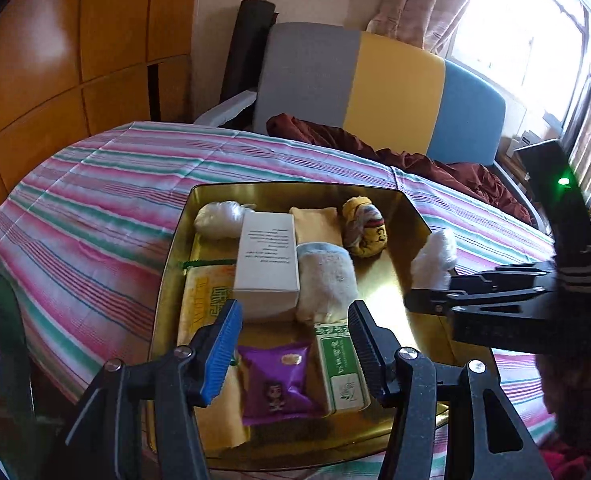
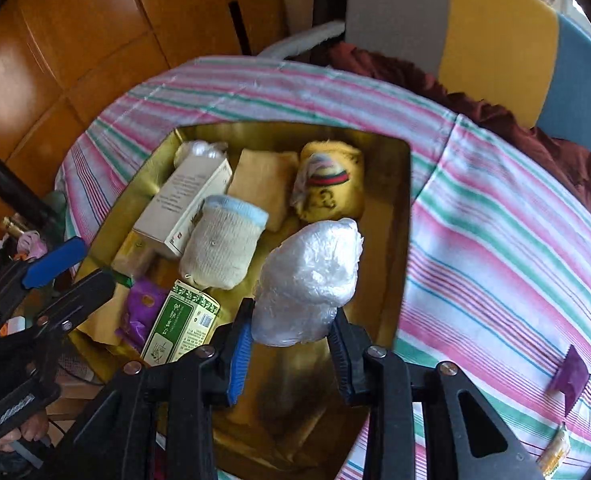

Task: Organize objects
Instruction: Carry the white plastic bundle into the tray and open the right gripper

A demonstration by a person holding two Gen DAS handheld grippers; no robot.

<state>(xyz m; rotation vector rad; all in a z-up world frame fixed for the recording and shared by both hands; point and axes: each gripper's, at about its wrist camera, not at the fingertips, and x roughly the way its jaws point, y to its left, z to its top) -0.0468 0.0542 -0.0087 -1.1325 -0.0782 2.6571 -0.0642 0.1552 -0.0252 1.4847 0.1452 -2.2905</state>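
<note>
A gold tray (image 1: pixel 295 190) (image 2: pixel 399 200) sits on the striped cloth. It holds a white box (image 1: pixel 267 258) (image 2: pixel 181 200), a rolled cream sock (image 1: pixel 325 282) (image 2: pixel 223 246), a yellow sock ball (image 1: pixel 365 226) (image 2: pixel 331 184), a green box (image 1: pixel 341 368) (image 2: pixel 181 326), a purple packet (image 1: pixel 275 384) (image 2: pixel 139 312) and a white plastic bundle at the back (image 1: pixel 219 218). My right gripper (image 2: pixel 291 350) (image 1: pixel 427 300) is shut on a white plastic-wrapped bundle (image 2: pixel 309 280) (image 1: pixel 435 258) above the tray's right side. My left gripper (image 1: pixel 295 346) (image 2: pixel 67 276) is open and empty over the tray's near end.
The striped cloth (image 1: pixel 95 208) covers the table. A grey, yellow and blue chair (image 1: pixel 375 88) with a dark red cloth (image 1: pixel 415 156) stands behind. A purple packet (image 2: pixel 571 378) and a small wrapper (image 2: pixel 553 450) lie on the cloth at right. Wooden cabinets (image 1: pixel 55 60) are at left.
</note>
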